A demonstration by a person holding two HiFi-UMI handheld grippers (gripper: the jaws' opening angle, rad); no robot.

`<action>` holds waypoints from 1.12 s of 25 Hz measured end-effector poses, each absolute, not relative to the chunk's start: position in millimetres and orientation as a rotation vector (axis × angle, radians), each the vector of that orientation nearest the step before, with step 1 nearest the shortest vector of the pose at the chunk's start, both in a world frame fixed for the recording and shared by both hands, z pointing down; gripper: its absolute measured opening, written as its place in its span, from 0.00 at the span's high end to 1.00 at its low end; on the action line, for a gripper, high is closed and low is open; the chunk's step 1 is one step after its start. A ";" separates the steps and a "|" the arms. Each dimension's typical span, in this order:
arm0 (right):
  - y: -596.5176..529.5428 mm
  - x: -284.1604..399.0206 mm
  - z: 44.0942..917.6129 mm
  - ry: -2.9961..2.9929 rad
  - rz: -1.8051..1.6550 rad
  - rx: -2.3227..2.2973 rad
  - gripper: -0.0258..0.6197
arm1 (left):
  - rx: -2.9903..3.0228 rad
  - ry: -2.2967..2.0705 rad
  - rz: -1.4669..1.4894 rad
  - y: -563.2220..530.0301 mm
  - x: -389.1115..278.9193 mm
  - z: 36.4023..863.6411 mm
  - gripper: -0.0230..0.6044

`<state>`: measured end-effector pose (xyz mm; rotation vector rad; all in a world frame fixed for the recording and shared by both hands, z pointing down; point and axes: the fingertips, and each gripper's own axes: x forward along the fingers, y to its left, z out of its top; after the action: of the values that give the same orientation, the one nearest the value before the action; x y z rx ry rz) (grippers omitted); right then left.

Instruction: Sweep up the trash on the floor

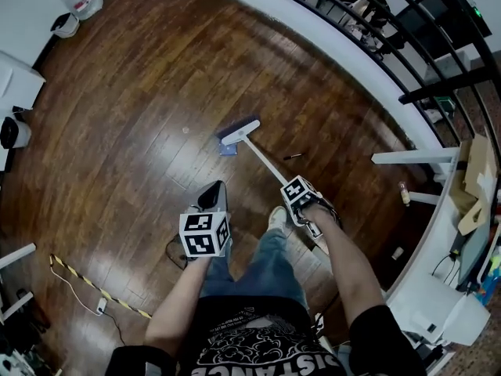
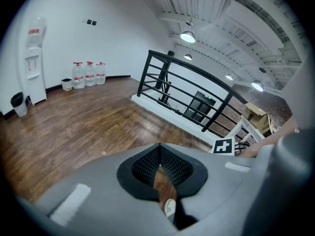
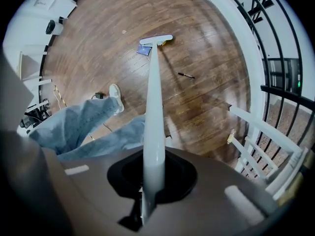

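right gripper [image 3: 151, 181]: jaws clamped on the broom handle [image 3: 153, 107], near its upper end. the handle runs straight out ahead of the jaws, down to the broom head [image 3: 156, 40] resting on the wood floor [image 3: 206, 97].
left gripper [image 2: 159, 154]: jaws drawn together at the tips, nothing between them; only floor and a shoe show through the gap behind the pads.

trash, placed from the right jaws:
- blue scrap [image 3: 144, 50], far out ahead, just beside the broom head on its jaw-ward side. cannot tell if touching.
- dark pen-like stick [image 3: 186, 75], ahead and right of the handle line, well apart from the head.
- pale speck [image 3: 123, 32], beyond the head and to the left.

risks (judgement):
- one gripper alone holds a long handle by its end, so a hard stroke could twist it in the jaws and let the head skate.
- the scrap looks flat, so the bristles may ride over it.
- the stick may roll if struck sideways, toward the railing [image 3: 275, 58] on the right.
- no dustpan in view.
- a cable [image 1: 174, 251] lies below the left jaws, near the feet: snag or trip hazard.
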<state>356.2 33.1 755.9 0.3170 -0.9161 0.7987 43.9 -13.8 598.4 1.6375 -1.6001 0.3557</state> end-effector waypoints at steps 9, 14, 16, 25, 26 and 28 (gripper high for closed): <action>11.2 435.5 754.5 -0.912 0.744 0.289 0.96 | 1.572 -1.630 0.310 -22.3 123.5 606.0 0.96; 4.3 480.4 752.7 -0.900 0.718 0.281 0.96 | 1.582 -1.620 0.301 -29.1 165.7 607.4 0.96; 3.7 496.7 751.5 -0.895 0.710 0.282 0.96 | 1.589 -1.615 0.299 -31.1 179.2 606.4 0.96; 5.5 558.6 742.6 -0.857 0.689 0.287 0.96 | 1.610 -1.595 0.295 -37.1 218.6 605.3 0.96; 7.0 564.8 739.6 -0.846 0.690 0.288 0.96 | 1.613 -1.593 0.293 -37.8 221.9 604.7 0.96; 8.4 575.6 735.8 -0.832 0.686 0.291 0.96 | 1.619 -1.590 0.289 -39.4 227.5 604.0 0.96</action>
<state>575.6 8.4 735.8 0.2910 -0.8315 0.6860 227.5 -39.4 604.0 1.6186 -1.5898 0.2889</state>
